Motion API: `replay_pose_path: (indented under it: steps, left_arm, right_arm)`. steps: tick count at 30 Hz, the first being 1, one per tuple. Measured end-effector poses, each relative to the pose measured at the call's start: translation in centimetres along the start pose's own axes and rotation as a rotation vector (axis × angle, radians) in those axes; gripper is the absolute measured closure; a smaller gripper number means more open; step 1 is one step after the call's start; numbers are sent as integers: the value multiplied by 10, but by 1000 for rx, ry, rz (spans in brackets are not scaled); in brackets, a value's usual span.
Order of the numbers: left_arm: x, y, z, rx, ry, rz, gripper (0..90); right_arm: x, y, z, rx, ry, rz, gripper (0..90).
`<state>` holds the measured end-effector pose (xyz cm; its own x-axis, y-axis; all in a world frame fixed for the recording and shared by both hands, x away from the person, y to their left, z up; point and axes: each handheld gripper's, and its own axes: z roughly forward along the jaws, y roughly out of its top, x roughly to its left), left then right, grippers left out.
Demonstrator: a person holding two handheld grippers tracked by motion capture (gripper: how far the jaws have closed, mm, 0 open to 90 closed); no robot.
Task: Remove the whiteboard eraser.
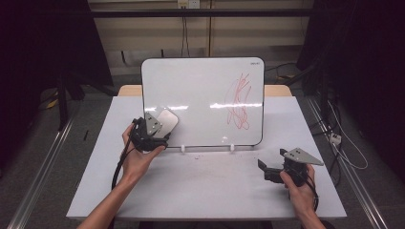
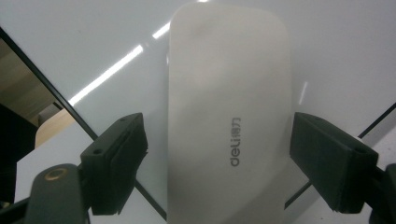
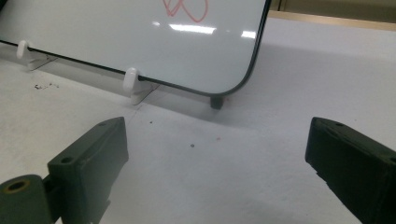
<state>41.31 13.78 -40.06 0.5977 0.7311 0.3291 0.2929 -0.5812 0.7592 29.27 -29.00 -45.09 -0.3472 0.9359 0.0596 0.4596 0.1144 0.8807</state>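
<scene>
A whiteboard point(image 1: 200, 90) stands propped on the white table point(image 1: 205, 186), with a red scribble point(image 1: 239, 102) on its right half. A white eraser point(image 1: 168, 120) sticks to the board's lower left. My left gripper point(image 1: 161, 128) is at the eraser. In the left gripper view the eraser point(image 2: 229, 116) lies between the jaws of that gripper point(image 2: 217, 154), which stands open: there is a gap at the left jaw, and the right jaw is at the eraser's edge. My right gripper point(image 1: 263, 171) hovers open over the table's right front, with nothing in it point(image 3: 217, 154).
Two white clips point(image 3: 132, 81) hold the whiteboard's point(image 3: 116, 32) bottom edge on the table. A small black foot point(image 3: 215, 101) sits under its right corner. Dark specks dot the table in front. Cables lie on the floor at the right point(image 1: 344, 143).
</scene>
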Motion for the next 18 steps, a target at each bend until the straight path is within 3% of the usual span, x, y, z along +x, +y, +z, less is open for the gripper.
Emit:
replay_pose_path:
  steps: [5,18]
  left_arm:
    - [-6,0,4,25,8,35,257]
    - [-12,1,5,38,59,33,302]
  right_arm:
    - [0,0,1,2,0,1,61]
    - [1,0,0,3,-3,-8,61]
